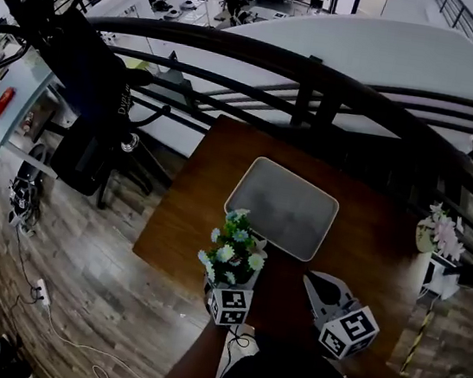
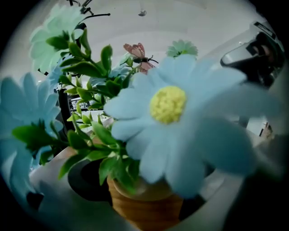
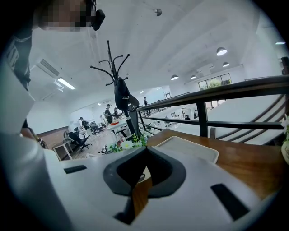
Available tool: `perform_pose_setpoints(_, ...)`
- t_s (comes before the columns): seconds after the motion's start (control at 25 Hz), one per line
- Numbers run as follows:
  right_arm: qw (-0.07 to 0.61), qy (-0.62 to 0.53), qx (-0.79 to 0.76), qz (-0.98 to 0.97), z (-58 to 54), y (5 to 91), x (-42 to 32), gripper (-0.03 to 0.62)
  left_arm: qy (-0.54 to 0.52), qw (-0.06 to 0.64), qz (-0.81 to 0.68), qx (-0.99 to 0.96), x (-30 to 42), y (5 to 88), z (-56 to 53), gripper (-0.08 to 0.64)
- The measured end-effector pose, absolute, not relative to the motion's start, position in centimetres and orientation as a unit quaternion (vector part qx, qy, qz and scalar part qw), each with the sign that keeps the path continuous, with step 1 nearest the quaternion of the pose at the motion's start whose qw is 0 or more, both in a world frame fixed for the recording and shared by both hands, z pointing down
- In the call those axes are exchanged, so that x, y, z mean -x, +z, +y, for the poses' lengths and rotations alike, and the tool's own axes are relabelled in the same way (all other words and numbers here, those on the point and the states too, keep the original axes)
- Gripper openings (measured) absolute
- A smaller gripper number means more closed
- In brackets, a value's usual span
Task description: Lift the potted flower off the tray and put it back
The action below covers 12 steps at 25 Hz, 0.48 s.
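Observation:
The potted flower (image 1: 233,249), pale blue and white blooms in a brown pot (image 2: 144,205), is off the grey tray (image 1: 285,206), just past its near left corner over the table. My left gripper (image 1: 230,281) is shut on the pot, whose blooms (image 2: 169,106) fill the left gripper view. I cannot tell whether the pot touches the table. My right gripper (image 1: 319,284) lies low over the table near the tray's front right corner, shut with nothing in it. In the right gripper view its tips (image 3: 144,151) meet, with the tray (image 3: 187,146) beyond.
The brown table (image 1: 210,189) ends close to the pot on the left and front sides. A dark railing (image 1: 320,91) runs behind the tray. A second pot with pink flowers (image 1: 442,232) stands at the far right. A coat rack (image 3: 119,90) rises beyond the table.

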State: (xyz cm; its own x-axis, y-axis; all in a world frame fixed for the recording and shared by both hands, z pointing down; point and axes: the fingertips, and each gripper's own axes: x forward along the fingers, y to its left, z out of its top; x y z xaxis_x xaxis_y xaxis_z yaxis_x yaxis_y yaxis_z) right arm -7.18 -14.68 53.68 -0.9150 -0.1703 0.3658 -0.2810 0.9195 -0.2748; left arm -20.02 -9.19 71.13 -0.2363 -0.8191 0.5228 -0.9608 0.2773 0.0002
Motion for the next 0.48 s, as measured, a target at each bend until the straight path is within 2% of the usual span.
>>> perform_pose_setpoints(0.48, 0.192, 0.152, -0.110, -0.963, -12.1, 54.4, 6.1, -0.003, 0.165, 0.228, -0.765, -0.579, 19.8, 74.3, -7.1, 0.468)
